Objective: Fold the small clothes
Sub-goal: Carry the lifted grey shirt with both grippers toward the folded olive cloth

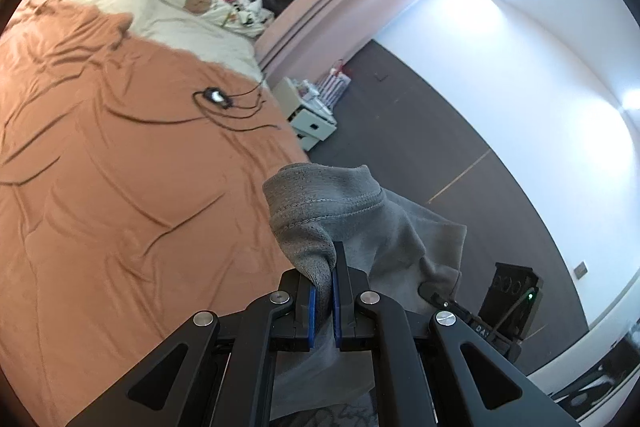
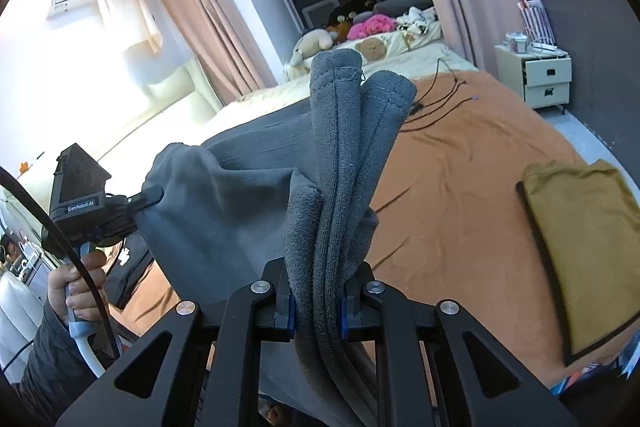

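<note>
A small grey garment (image 2: 224, 203) hangs in the air between my two grippers, above the bed. My left gripper (image 1: 323, 291) is shut on one hemmed edge of the grey garment (image 1: 320, 211). It also shows in the right wrist view (image 2: 150, 197), pinching the cloth's far corner. My right gripper (image 2: 316, 307) is shut on a bunched, ribbed edge of the garment, which stands up between its fingers. The right gripper shows in the left wrist view (image 1: 436, 297) at the cloth's other corner.
The bed has an orange sheet (image 2: 460, 179) with a black cable (image 1: 224, 107) on it. A folded mustard cloth (image 2: 580, 247) lies at the bed's right side. Pillows and plush toys (image 2: 360, 39) sit at the head. A white nightstand (image 2: 540, 79) stands beside the bed.
</note>
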Demonstrator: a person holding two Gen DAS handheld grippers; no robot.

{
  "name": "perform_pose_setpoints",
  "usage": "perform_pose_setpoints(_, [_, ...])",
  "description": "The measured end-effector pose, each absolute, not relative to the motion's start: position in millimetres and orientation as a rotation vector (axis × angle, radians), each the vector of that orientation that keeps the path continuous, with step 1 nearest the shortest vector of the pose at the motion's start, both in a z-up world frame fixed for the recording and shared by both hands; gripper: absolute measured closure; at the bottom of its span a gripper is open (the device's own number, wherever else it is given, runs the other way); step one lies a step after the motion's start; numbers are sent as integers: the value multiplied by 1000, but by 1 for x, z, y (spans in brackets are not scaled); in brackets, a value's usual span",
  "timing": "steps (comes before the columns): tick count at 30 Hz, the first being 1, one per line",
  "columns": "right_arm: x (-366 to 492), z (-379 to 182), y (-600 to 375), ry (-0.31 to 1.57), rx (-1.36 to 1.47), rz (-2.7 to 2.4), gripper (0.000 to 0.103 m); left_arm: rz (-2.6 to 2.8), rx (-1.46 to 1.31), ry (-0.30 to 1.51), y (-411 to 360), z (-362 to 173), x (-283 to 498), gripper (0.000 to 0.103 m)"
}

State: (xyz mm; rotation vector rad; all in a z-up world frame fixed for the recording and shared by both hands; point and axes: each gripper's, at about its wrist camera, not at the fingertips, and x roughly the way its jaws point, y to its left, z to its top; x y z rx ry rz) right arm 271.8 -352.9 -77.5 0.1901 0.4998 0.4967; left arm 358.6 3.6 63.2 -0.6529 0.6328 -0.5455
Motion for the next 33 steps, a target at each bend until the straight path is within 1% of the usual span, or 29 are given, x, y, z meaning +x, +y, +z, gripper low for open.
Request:
perform_pose_setpoints(4, [262, -73, -376, 477, 195, 496, 92, -572, -640, 623, -21, 78, 358, 97])
perform_pose_setpoints(12, [233, -69, -405, 434, 154, 446, 92, -645, -596, 639, -72, 90, 363, 97])
perform_pose_setpoints(26, [179, -50, -445, 364, 152, 278, 92, -867, -484, 643, -193, 132, 375, 97])
perform_pose_setpoints(33, [163, -48, -463, 321, 132, 211, 92, -975, -456, 661, -252, 134, 394, 97])
